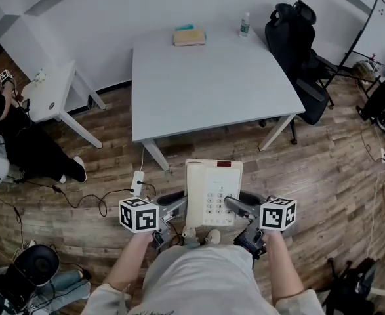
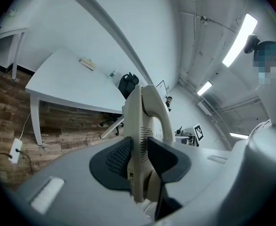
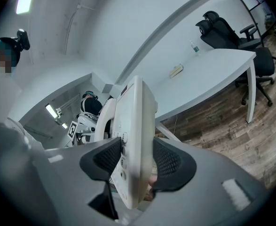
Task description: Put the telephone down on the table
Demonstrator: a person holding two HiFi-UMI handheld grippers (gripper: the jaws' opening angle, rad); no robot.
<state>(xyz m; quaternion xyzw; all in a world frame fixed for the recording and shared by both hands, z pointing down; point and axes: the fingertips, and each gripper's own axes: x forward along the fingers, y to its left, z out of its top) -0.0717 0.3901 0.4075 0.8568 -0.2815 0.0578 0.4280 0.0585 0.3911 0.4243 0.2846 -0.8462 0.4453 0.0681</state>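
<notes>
A cream telephone [image 1: 213, 192] with keypad and handset hangs in the air above the wooden floor, close to my body and short of the white table [image 1: 205, 77]. My left gripper [image 1: 177, 204] is shut on its left side and my right gripper [image 1: 235, 205] on its right side. In the left gripper view the telephone [image 2: 141, 135] stands edge-on, with the left gripper [image 2: 137, 157] clamped on it, handset side up. The right gripper view shows the right gripper [image 3: 134, 161] pinching the keypad edge of the telephone [image 3: 135, 126].
A book [image 1: 189, 37] and a bottle [image 1: 244, 25] rest at the table's far edge. A black office chair [image 1: 300, 44] stands at its right, a small white side table [image 1: 51, 94] and a seated person [image 1: 21, 140] at the left. A power strip [image 1: 138, 182] lies on the floor.
</notes>
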